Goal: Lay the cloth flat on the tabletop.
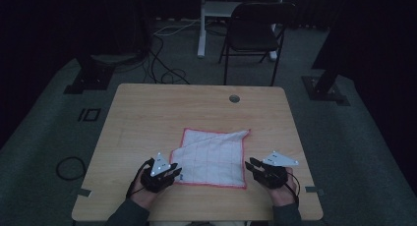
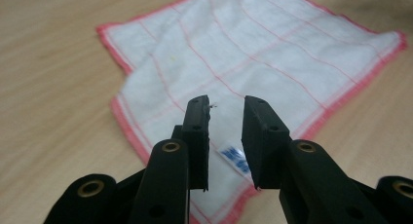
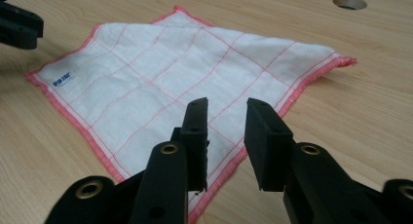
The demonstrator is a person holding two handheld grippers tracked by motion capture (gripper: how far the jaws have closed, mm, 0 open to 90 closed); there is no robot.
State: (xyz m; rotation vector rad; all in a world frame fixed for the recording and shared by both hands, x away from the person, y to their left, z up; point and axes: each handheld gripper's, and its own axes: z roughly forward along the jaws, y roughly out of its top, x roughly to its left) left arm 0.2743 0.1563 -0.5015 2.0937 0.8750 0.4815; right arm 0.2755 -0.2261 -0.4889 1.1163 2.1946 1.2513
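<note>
A white cloth [image 1: 212, 157] with a red grid and a pink-red hem lies folded on the near half of the wooden table [image 1: 147, 113], roughly midway between the left and right edges. Its far right corner [image 1: 246, 132] runs out to a point, and the fold leaves a slanted edge on the left side. A small blue label [image 2: 234, 158] sits at the cloth's near left corner.

The left gripper [image 1: 173, 171] is at the near left corner of the cloth, held in the person's left hand [image 1: 143, 191]. In the left gripper view its fingers [image 2: 197, 136] stand partly apart over that corner, with a gap between them and nothing gripped; the label shows through the gap.

The right gripper [image 1: 252, 165] is at the cloth's near right edge, held in the right hand [image 1: 281, 192]. In the right gripper view its fingers [image 3: 267, 141] are likewise partly apart, above the hemmed edge, with no cloth pinched between them.

A round cable hole [image 1: 234, 98] is in the far part of the table, well apart from the cloth. Beyond the table a dark folding chair [image 1: 255, 34] stands on the grey floor.
</note>
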